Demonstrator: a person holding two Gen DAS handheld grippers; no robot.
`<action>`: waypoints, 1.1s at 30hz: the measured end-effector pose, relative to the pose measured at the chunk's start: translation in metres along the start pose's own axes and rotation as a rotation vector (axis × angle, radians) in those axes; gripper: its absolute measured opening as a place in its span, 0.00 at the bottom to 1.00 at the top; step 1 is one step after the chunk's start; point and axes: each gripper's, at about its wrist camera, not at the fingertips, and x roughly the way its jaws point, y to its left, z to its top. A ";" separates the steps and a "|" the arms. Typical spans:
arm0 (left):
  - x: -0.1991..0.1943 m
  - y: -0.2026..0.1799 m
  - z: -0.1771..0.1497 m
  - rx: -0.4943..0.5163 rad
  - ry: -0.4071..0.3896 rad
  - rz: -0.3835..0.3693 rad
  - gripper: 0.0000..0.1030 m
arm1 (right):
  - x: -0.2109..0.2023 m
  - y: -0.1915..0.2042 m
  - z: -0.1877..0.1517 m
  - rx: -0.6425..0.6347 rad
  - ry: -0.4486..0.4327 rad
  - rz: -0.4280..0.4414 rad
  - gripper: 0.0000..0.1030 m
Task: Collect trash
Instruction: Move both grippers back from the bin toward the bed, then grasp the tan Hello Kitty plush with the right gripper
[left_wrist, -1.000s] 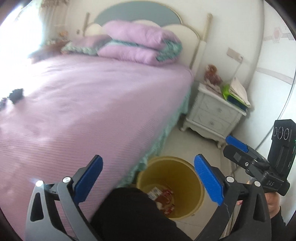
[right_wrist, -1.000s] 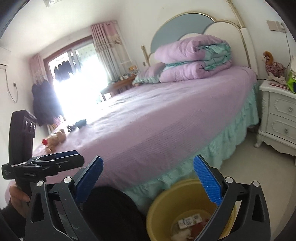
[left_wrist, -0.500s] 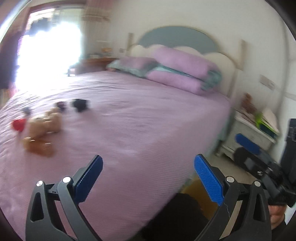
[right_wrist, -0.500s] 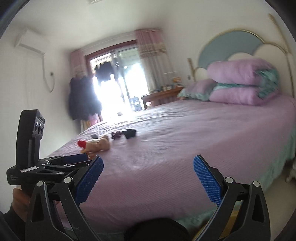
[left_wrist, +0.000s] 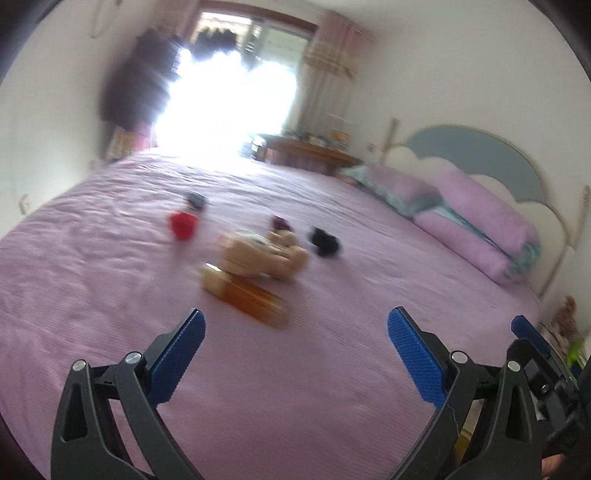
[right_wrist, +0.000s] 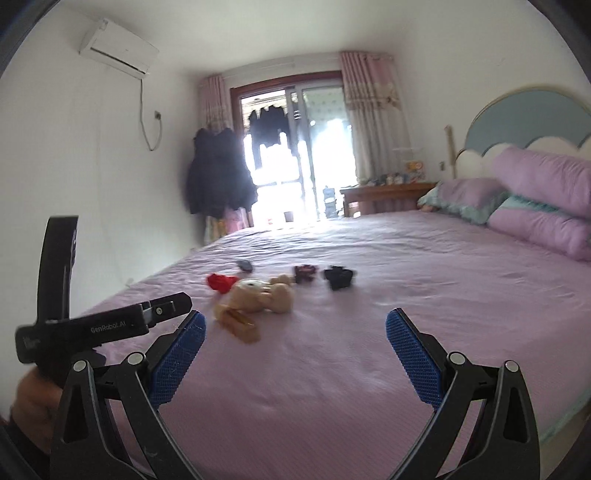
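Note:
An amber bottle (left_wrist: 245, 293) (right_wrist: 240, 325) lies on its side on the purple bed (left_wrist: 110, 280) (right_wrist: 406, 280), blurred in both views. Behind it rests a tan plush toy (left_wrist: 264, 254) (right_wrist: 258, 293). A red crumpled item (left_wrist: 182, 225) (right_wrist: 220, 282), a black clump (left_wrist: 324, 242) (right_wrist: 338, 277), a dark red bit (left_wrist: 280, 222) (right_wrist: 304, 273) and a small dark piece (left_wrist: 195, 200) (right_wrist: 244, 265) lie around them. My left gripper (left_wrist: 295, 354) hangs open and empty just short of the bottle. Further right, my right gripper (right_wrist: 294, 356) is open and empty too.
Folded purple quilts and pillows (left_wrist: 476, 221) (right_wrist: 535, 199) lie against the blue headboard (left_wrist: 476, 155). A wooden desk (right_wrist: 384, 195) and a bright balcony door (right_wrist: 291, 158) stand beyond the bed. Dark coats (right_wrist: 218, 173) hang on the far wall. The other gripper shows at each view's edge.
Both views swung left and up, away from the yellow bin and nightstand, onto the bed top. The bottle, plush toy and scraps came closer. Both grippers stayed open.

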 end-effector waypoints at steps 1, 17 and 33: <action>-0.002 0.005 0.001 -0.001 -0.009 0.019 0.96 | 0.011 0.001 0.001 0.029 0.010 0.019 0.92; 0.009 0.081 0.020 -0.036 0.053 0.120 0.96 | 0.083 0.036 0.019 -0.037 0.009 0.042 0.92; 0.073 0.095 0.053 0.012 0.057 0.108 0.96 | 0.175 0.037 0.027 -0.085 0.166 0.020 0.91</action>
